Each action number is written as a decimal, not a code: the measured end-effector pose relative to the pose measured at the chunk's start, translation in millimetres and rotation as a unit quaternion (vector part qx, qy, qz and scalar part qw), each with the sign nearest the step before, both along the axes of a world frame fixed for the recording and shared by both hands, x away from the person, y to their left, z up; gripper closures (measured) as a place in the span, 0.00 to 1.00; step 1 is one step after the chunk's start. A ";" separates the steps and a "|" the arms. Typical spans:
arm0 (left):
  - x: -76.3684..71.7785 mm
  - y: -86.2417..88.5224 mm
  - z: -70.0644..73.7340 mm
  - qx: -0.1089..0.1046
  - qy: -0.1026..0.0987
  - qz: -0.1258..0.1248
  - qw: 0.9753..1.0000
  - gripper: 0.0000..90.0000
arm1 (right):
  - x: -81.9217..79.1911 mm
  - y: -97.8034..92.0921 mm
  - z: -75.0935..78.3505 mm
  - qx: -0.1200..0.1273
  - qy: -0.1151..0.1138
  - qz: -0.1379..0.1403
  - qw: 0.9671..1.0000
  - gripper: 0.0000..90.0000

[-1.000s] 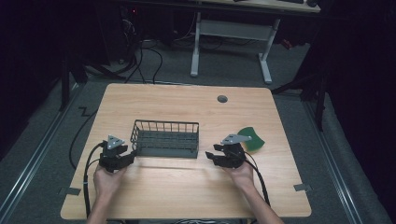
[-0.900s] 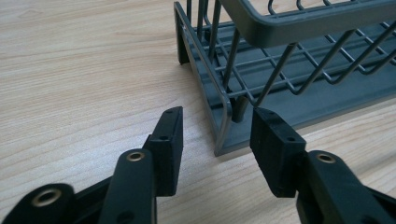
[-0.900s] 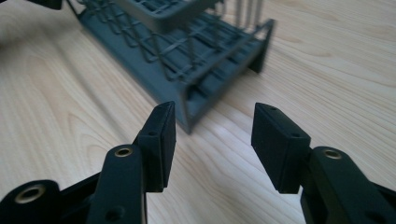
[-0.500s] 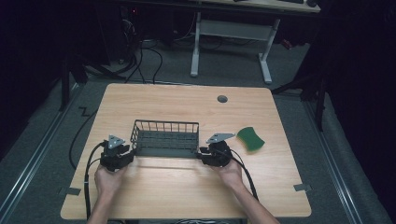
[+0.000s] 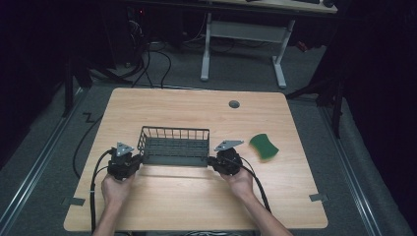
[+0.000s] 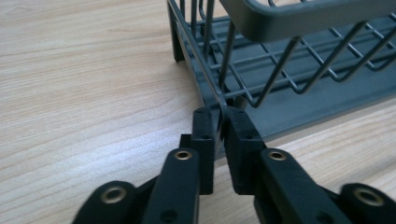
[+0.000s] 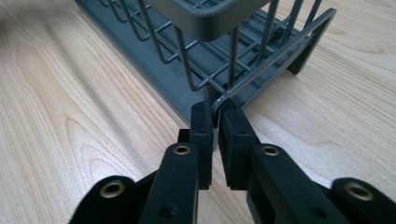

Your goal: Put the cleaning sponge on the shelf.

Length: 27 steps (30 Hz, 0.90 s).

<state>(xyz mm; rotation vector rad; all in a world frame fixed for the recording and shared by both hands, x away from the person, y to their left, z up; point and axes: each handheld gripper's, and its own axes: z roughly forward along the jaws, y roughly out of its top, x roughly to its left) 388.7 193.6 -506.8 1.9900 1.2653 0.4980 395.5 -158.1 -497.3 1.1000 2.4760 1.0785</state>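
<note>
A dark grey wire basket (image 5: 173, 146) stands on the wooden table near its middle. My left gripper (image 5: 134, 161) is at the basket's left end, and in the left gripper view my left gripper (image 6: 219, 115) is shut on the lower corner wire of the basket (image 6: 280, 70). At the basket's right end sits my right gripper (image 5: 212, 161). In the right gripper view my right gripper (image 7: 215, 111) is shut on the bent lower wire of the basket (image 7: 219, 51). A green sponge (image 5: 263, 145) lies on the table to the right of the right gripper.
The table (image 5: 196, 201) has a round cable hole (image 5: 234, 104) at the back. Cables trail from both grippers toward the front edge. Beyond the table stand a white desk frame (image 5: 243, 46) and floor cables.
My right gripper moved left from beside the sponge to the basket's right end and shut on its wire. The left gripper stayed at the left end.
</note>
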 end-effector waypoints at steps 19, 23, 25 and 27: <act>-21.2 -22.8 1.3 0.000 0.005 -0.039 0.999 0.96 | -8.2 -23.6 0.9 -0.012 -0.011 -0.018 1.000 0.95; -27.6 -31.8 2.0 0.004 0.004 -0.051 0.999 0.96 | -14.0 -33.6 0.7 -0.011 -0.012 -0.023 1.000 0.95; -30.8 -37.3 2.3 0.004 0.007 -0.057 0.998 0.96 | -17.1 -38.9 0.5 -0.011 -0.013 -0.026 1.000 0.95; -33.4 -42.3 2.4 0.004 0.007 -0.062 0.998 0.96 | -20.0 -44.2 0.4 -0.010 -0.013 -0.031 0.999 0.95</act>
